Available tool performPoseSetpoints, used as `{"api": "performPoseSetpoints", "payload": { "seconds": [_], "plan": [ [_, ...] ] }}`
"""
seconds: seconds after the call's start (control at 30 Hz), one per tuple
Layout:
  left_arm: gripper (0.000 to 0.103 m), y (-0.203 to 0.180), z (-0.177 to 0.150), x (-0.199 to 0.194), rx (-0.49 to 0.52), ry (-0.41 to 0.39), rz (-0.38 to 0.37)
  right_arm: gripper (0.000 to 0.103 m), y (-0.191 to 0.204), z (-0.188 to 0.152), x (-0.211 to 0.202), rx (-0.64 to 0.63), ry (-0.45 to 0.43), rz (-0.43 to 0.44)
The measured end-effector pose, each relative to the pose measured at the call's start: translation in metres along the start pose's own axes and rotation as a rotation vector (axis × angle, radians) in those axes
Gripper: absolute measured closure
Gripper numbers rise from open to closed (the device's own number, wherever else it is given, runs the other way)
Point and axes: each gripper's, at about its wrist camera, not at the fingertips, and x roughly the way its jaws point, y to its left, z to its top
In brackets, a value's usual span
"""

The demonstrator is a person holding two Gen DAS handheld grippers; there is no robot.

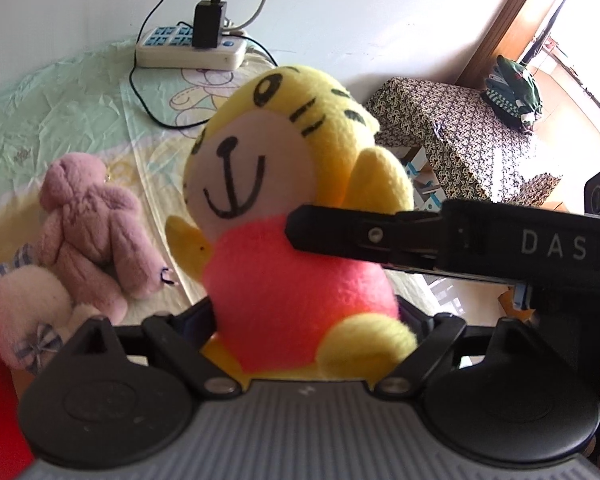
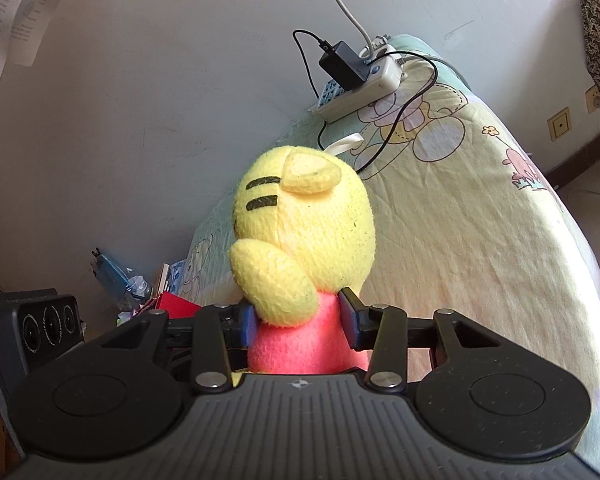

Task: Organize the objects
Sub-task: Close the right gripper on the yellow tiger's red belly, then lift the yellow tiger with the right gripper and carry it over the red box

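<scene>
The yellow tiger plush (image 1: 296,216) in a pink shirt fills both wrist views, held up above the bed (image 2: 480,208). The right gripper (image 2: 300,326) pinches its pink body just under one arm, pads pressed in from both sides. The left gripper (image 1: 304,320) sits half open around the plush's lower body; whether its pads press the toy cannot be told. The right gripper's finger crosses the left view, blocking the toy's chest and reading "DAS". Behind lie a pink teddy bear (image 1: 96,228), a pale plush with checked bows (image 1: 28,324), and a power strip (image 1: 192,48) carrying a black charger (image 1: 209,24).
</scene>
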Motion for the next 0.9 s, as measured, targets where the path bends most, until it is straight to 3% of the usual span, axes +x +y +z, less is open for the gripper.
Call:
{"api": "performPoseSetpoints", "payload": {
  "seconds": [0.47,0.9],
  "plan": [
    [0.017,-0.007,-0.050,-0.057,0.043,-0.061,0.037,0.059,0.050,-0.040,-0.022,-0.111,0.000,0.026],
    [0.018,0.041,-0.080,-0.120,0.051,-0.126,0.061,0.059,0.115,-0.075,-0.002,-0.146,-0.018,0.059]
  ]
}}
